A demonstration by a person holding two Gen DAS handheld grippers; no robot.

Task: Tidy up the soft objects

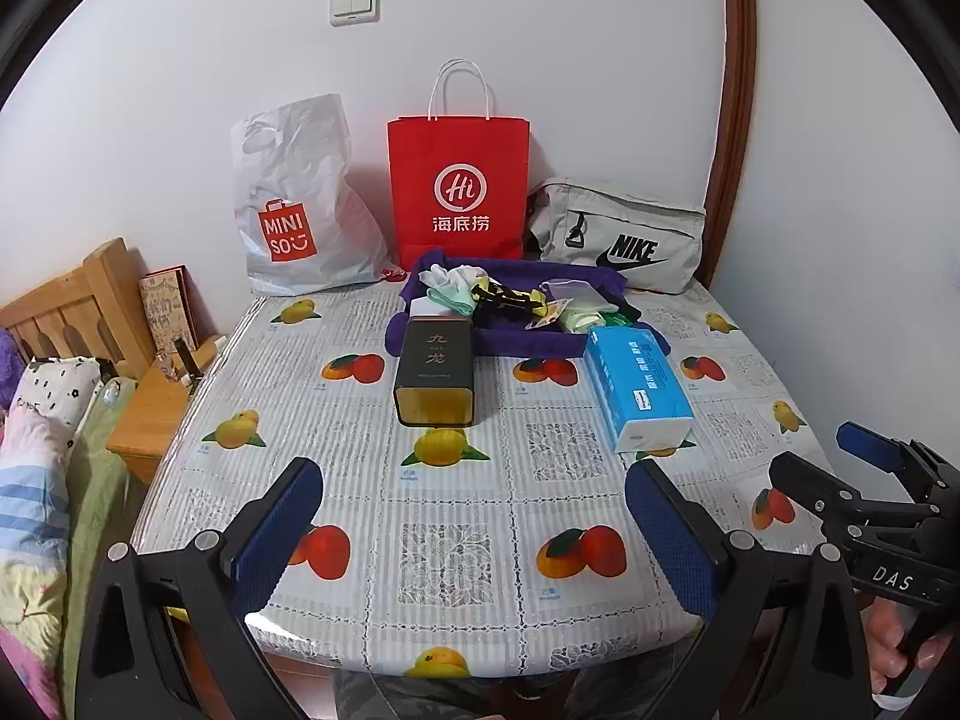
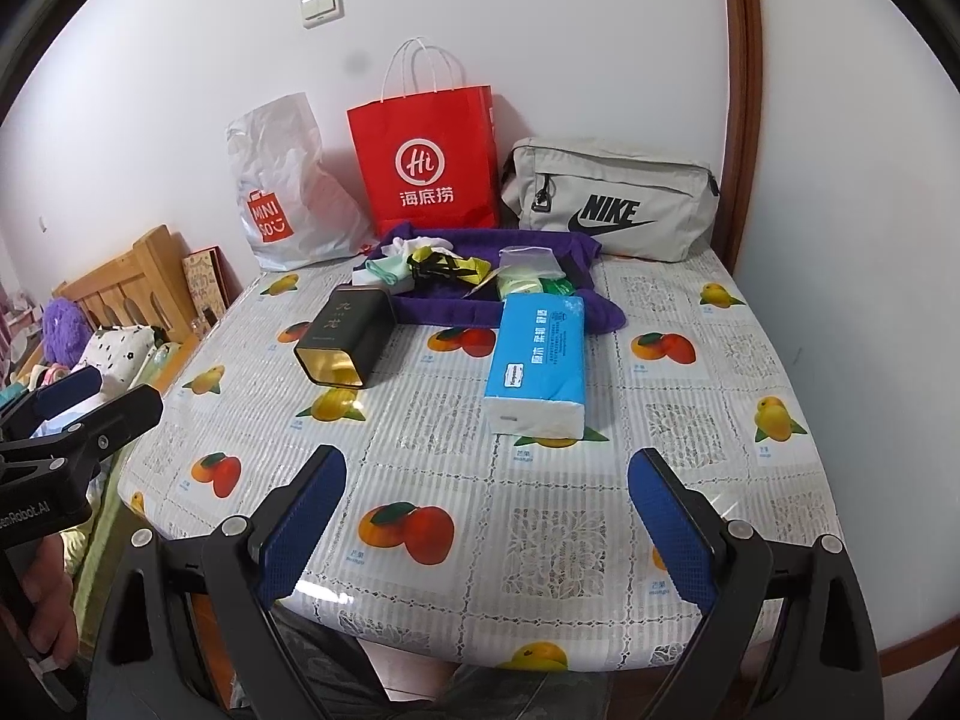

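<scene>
A purple cloth tray (image 1: 516,342) (image 2: 438,309) sits at the far middle of the table. It holds several soft items: white and mint socks (image 1: 450,288) (image 2: 390,267), a black and yellow strap (image 1: 510,297) (image 2: 441,267) and pale green pouches (image 1: 579,315) (image 2: 522,282). A blue tissue pack (image 1: 636,387) (image 2: 540,360) lies in front of the tray on the right. My left gripper (image 1: 474,528) is open and empty above the near table edge. My right gripper (image 2: 486,522) is open and empty, also at the near edge.
A black tin (image 1: 435,372) (image 2: 345,336) lies on its side in front of the tray. A white Miniso bag (image 1: 300,204), a red paper bag (image 1: 459,180) and a grey Nike bag (image 1: 624,234) stand against the back wall. A bed and wooden headboard (image 1: 78,306) are on the left.
</scene>
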